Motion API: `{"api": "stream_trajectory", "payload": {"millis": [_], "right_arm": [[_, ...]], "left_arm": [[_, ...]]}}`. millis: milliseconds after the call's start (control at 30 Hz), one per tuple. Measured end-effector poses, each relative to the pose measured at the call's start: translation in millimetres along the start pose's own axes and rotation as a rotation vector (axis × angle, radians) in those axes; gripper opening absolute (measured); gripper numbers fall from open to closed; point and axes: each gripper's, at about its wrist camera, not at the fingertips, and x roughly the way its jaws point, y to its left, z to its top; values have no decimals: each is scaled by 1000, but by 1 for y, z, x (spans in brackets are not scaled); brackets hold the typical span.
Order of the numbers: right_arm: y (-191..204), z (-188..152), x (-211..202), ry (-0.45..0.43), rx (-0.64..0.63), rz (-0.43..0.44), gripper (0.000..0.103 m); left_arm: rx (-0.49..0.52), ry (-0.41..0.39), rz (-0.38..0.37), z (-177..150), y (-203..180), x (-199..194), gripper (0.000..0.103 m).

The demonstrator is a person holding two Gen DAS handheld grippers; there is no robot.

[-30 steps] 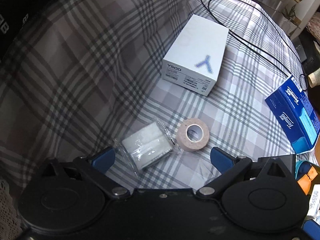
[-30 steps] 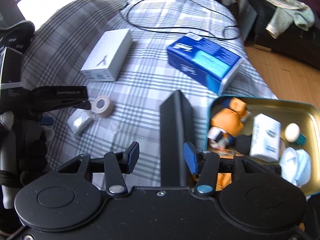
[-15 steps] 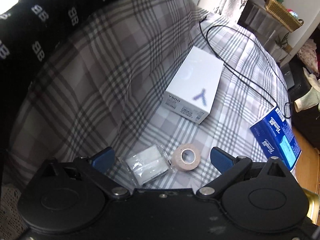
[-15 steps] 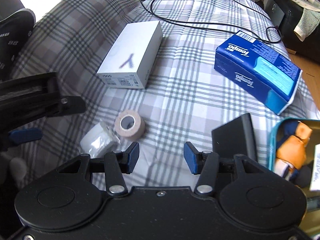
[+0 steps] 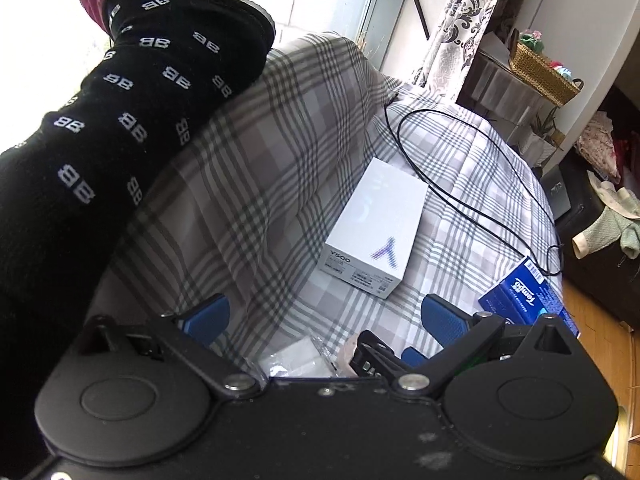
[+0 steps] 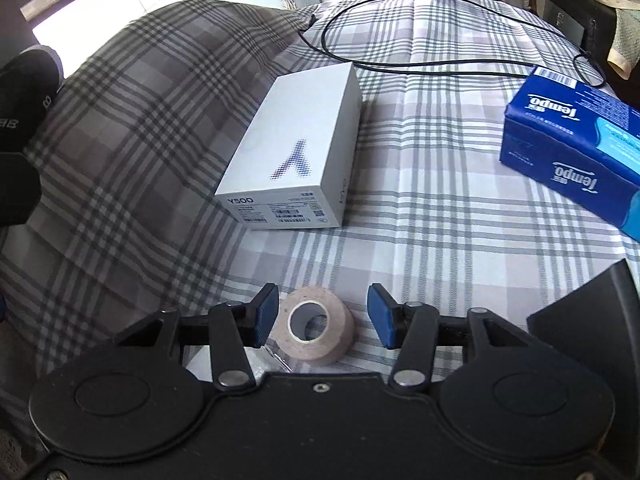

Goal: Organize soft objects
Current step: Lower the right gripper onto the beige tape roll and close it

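The right gripper (image 6: 322, 316), jaws apart and clamping nothing, straddles the beige roll of bandage tape (image 6: 316, 330) at lower centre; the clear-wrapped white gauze pack (image 5: 294, 360) also awaits sorting beneath the unclenched left gripper (image 5: 320, 316).

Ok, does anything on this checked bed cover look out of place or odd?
Mostly no. A black cable loops loosely across the cover behind the white box, and the blue tissue pack lies askew. The tape roll sits tilted, between the right gripper pads, untouched.
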Motion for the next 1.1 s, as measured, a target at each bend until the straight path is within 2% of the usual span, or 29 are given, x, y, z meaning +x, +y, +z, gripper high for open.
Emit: {"api": "stream_trajectory", "payload": {"millis": [200, 333, 367, 433, 533, 600, 633, 700, 767, 833, 967, 1100], "right_arm": [[15, -6, 18, 19, -71, -79, 48], [12, -10, 10, 17, -110, -58, 32], [11, -11, 8, 32, -117, -69, 17], [7, -15, 6, 67, -133, -99, 16], [-4, -24, -2, 75, -127, -104, 17], [-10, -23, -8, 52, -104, -106, 21], [-12, -22, -9, 46, -91, -111, 26], [-12, -18, -8, 44, -66, -110, 27], [-10, -16, -7, 38, -48, -109, 37], [-10, -14, -9, 11, -23, -127, 41], [-16, -12, -13, -8, 35, -80, 43], [-9, -10, -9, -31, 30, -42, 53]], "left_arm": [[11, 28, 16, -2, 1, 11, 102], [25, 49, 21, -4, -3, 18, 102], [28, 53, 25, -5, -4, 19, 102], [42, 53, 49, -7, -6, 21, 102], [35, 57, 47, -8, -5, 21, 102], [29, 49, 38, -6, -3, 17, 102], [30, 44, 36, -6, -3, 16, 102], [26, 38, 38, -4, -1, 14, 102], [17, 39, 39, -4, 1, 13, 102], [6, 40, 40, -2, 4, 13, 102], [-11, 41, 41, -1, 7, 13, 102], [-5, 33, 42, -2, 5, 10, 102]]}}
